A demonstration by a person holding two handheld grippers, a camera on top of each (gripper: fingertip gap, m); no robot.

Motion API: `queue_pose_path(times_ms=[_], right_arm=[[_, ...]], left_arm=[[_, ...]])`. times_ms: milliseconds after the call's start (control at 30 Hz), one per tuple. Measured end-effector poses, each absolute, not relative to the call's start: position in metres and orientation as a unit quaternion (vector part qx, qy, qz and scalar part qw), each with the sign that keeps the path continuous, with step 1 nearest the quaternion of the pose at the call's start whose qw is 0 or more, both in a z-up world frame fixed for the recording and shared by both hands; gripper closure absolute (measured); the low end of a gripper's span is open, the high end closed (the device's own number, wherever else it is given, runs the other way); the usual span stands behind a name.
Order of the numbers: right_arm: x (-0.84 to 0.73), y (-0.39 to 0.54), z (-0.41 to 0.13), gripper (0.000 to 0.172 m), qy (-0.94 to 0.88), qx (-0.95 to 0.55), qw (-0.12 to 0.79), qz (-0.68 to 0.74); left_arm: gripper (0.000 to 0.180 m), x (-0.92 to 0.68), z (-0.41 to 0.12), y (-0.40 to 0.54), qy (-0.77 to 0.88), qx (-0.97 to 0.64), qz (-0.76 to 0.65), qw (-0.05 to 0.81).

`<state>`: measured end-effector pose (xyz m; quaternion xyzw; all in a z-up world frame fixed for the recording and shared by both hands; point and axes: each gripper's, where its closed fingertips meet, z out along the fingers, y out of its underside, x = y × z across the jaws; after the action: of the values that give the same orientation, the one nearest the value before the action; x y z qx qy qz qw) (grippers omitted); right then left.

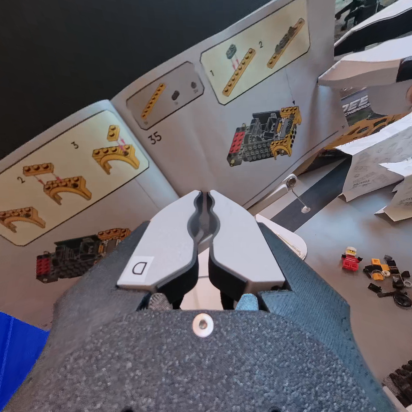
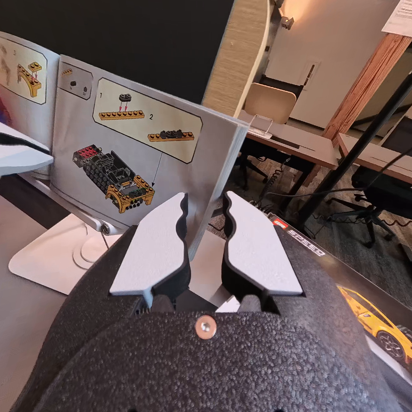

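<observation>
An open instruction booklet (image 1: 200, 145) stands on a white stand (image 2: 51, 256). My left gripper (image 1: 205, 192) is shut at the booklet's bottom edge near the fold. A thin grey page runs in between its pads. It also shows at the far left of the right wrist view (image 2: 50, 157), tip against the booklet. My right gripper (image 2: 205, 196) is open around the right edge of the booklet (image 2: 124, 160). The stack of pages stands between its fingers, and a gap shows beside the right pad.
A red minifigure (image 1: 351, 258) and a small heap of black and orange pieces (image 1: 388, 276) lie on the grey table at the right. A toy box with a yellow car (image 2: 334, 278) lies beside my right gripper. Torn paper packaging (image 1: 379, 169) lies behind. Desks and chairs stand beyond. Tip to tip, the grippers are about 15 cm apart.
</observation>
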<state>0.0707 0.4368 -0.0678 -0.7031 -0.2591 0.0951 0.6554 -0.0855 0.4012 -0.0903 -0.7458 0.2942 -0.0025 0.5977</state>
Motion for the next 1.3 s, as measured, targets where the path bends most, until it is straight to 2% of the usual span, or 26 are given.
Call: queue_pose_path(times_ms=[167,433,633,767,933,1067,1300], right_arm=[[0.085,0.417,-0.046,0.130,-0.218,-0.682,0.688,0.119],[0.071,0.334,-0.054,0.127,-0.236,-0.660,0.700,0.138],[0.053,0.293,-0.069,0.141,-0.245,-0.677,0.680,0.136],[0.041,0.274,-0.077,0.144,-0.235,-0.690,0.669,0.146],[0.038,0.256,-0.090,0.160,-0.223,-0.693,0.670,0.143],[0.037,0.254,-0.105,0.170,-0.224,-0.701,0.655,0.172],[0.046,0.255,-0.108,0.172,-0.211,-0.694,0.661,0.194]], left_arm=[[0.177,-0.084,-0.092,0.401,0.288,-0.742,-0.012,0.605],[0.180,-0.091,-0.081,0.362,0.234,-0.718,-0.087,0.650],[0.180,-0.104,-0.084,0.315,0.233,-0.704,-0.121,0.660],[0.180,-0.120,-0.073,0.275,0.232,-0.696,-0.150,0.663],[0.180,-0.139,-0.059,0.225,0.233,-0.681,-0.144,0.679],[0.180,-0.155,-0.069,0.203,0.207,-0.691,-0.146,0.677],[0.180,-0.162,-0.111,0.200,0.185,-0.682,-0.124,0.696]])
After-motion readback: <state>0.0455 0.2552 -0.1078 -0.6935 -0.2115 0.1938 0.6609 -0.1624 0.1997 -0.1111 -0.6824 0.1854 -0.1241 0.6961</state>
